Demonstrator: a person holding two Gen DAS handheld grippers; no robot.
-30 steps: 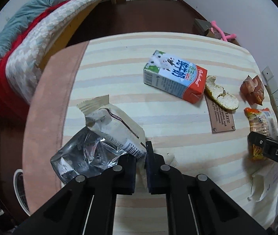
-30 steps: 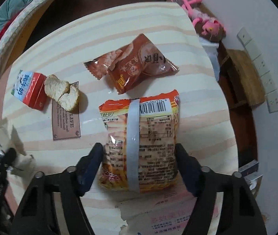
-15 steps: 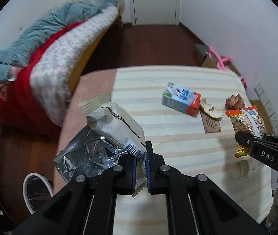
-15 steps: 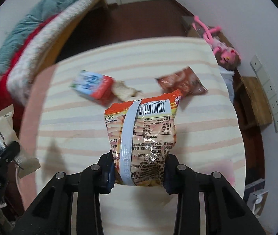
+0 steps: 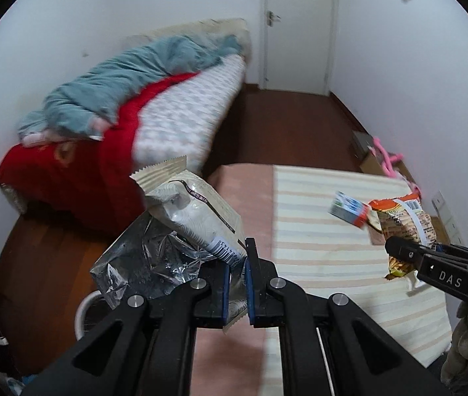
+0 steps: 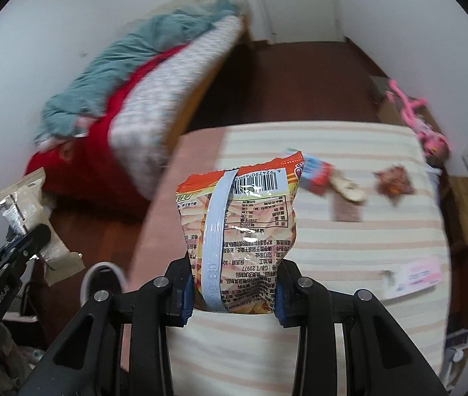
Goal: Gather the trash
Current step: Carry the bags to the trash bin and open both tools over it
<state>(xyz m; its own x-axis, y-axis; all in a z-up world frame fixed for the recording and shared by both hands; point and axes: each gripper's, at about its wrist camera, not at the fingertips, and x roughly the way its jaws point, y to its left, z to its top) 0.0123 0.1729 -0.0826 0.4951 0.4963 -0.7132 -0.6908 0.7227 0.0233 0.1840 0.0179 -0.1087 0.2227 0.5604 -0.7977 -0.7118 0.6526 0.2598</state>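
Cream wrapper [image 5: 197,211]: torn, silver lining showing, pinched at its lower corner between the nearly closed jaws of the left gripper [image 5: 236,275], lower centre of the left wrist view; held aloft over the table edge and dark wood floor [image 5: 52,264]; seen again at the left edge of the right wrist view [image 6: 22,198].
Orange snack bag [image 6: 240,237]: barcode side toward the camera, pale blue seam running down it; clamped at its lower end between the jaws of the right gripper [image 6: 234,292], centre of the right wrist view; raised above the striped tablecloth [image 6: 349,250]; visible also at the right of the left wrist view [image 5: 402,227].
Milk carton [image 6: 315,173]: lying on the cloth, upper right of centre, partly behind the bag's top; a bread piece [image 6: 348,189] just beside it on a brown card [image 6: 346,211].
Brown snack packet [image 6: 394,181]: on the cloth, further right, apart from the bread.
Pink paper slip [image 6: 415,275]: on the cloth near the right edge.
White bin rim [image 6: 102,280]: lower left, on the floor beside the table.
Bed [image 5: 168,109]: upper left, with red, grey and teal bedding.
Pink plush toy [image 6: 422,125]: upper right, past the table's far corner.
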